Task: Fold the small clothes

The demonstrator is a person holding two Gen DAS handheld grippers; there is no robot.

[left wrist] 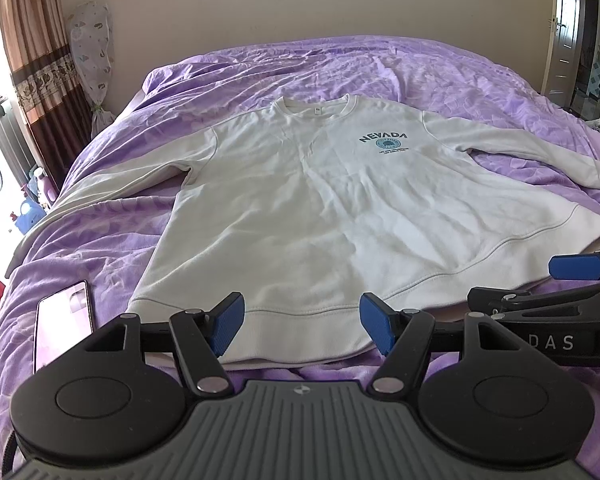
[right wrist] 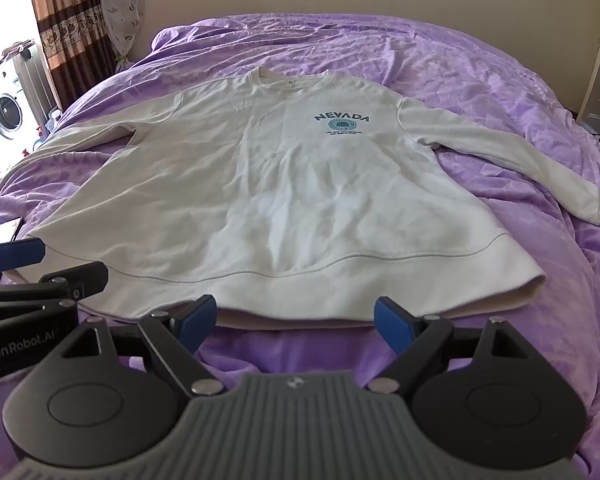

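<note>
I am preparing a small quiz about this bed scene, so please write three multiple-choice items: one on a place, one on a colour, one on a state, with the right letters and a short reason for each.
1. Where does the phone lie?
A. beside the sweatshirt's hem corner, on the left of the left wrist view
B. on the sweatshirt's chest
C. by the collar

2. What colour is the bedspread?
A. green
B. purple
C. grey

3. How is the sweatshirt now?
A. folded in half
B. rolled up
C. spread flat, sleeves out

Answers:
1 A, the phone rests on the bedspread next to the hem.
2 B, purple cloth surrounds the sweatshirt.
3 C, both sleeves extend sideways; the left gripper and right gripper have open fingers, holding nothing.
</note>
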